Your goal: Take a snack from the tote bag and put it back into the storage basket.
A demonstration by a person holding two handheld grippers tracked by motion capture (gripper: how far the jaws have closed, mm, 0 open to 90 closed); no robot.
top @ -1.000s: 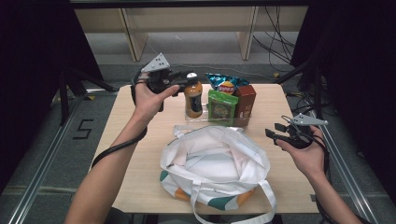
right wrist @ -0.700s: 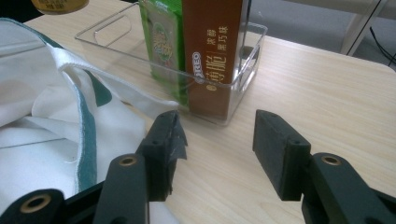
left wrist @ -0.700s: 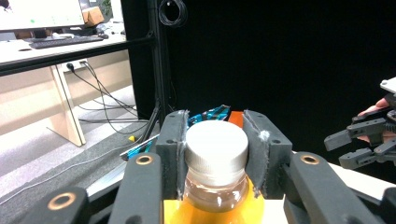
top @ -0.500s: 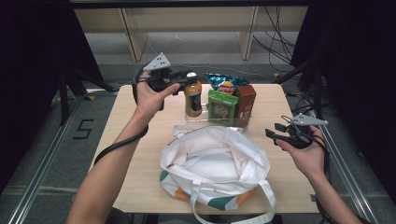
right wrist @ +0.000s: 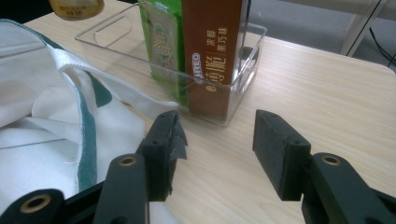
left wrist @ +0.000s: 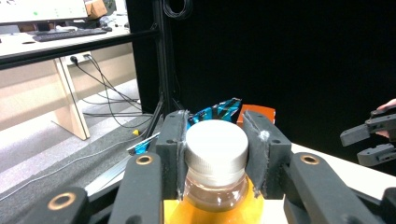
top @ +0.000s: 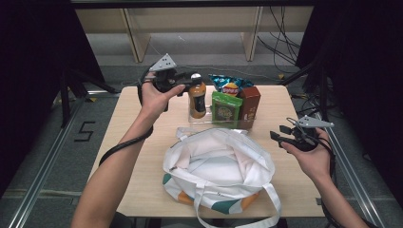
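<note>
An orange drink bottle (top: 197, 99) with a white cap (left wrist: 215, 144) stands upright at the left end of a clear plastic tray (right wrist: 243, 56). My left gripper (top: 189, 80) is shut on the cap, a pad pressing each side. The tray also holds a green snack packet (top: 225, 108), a brown carton (top: 249, 102) and a blue chip bag (top: 228, 85) behind them. My right gripper (top: 280, 137) hovers open over the table's right side with nothing between its jaws, pointing at the tray's corner. A white tote bag (top: 218, 166) lies open in front of the tray.
The bag's green-trimmed rim (right wrist: 88, 135) lies just left of the right gripper (right wrist: 217, 135). Bare wooden tabletop (top: 280, 109) extends right of the tray. Black frame rails run along both sides of the table, and cables lie on the floor beyond it.
</note>
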